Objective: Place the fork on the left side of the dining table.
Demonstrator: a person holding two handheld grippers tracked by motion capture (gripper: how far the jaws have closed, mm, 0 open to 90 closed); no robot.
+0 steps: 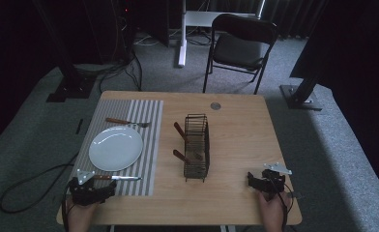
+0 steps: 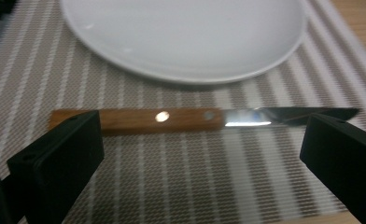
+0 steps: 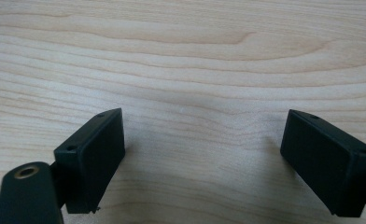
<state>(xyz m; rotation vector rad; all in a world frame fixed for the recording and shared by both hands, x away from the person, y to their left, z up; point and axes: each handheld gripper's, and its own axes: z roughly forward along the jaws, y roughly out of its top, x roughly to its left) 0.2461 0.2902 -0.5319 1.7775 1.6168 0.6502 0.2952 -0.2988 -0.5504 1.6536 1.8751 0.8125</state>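
The person's left hand (image 1: pixel 79 212) is resting at the near left corner of the counter (image 1: pixel 236 130) and is holding the left gripper (image 1: pixel 111 187) low over the striped mat (image 1: pixel 146 145). Its fingers (image 2: pixel 59 163) are standing wide apart, released, on both sides of a knife (image 2: pixel 190 119) without touching it. The right hand (image 1: pixel 273 208) is lying at the near right edge, and the right gripper (image 1: pixel 250 178) is pointing over bare wood, its fingers (image 3: pixel 95 149) also spread wide and holding nothing.

The knife is lying flat on the mat, just beside the near rim of the white plate (image 1: pixel 116 148). It is showing a brown wooden handle with two shiny rivets and a bright steel blade. A fork (image 1: pixel 127 122) is lying on the mat beyond the plate. A wire basket (image 1: pixel 197 147) is standing in the middle of the counter, with wooden handles sticking out of it.
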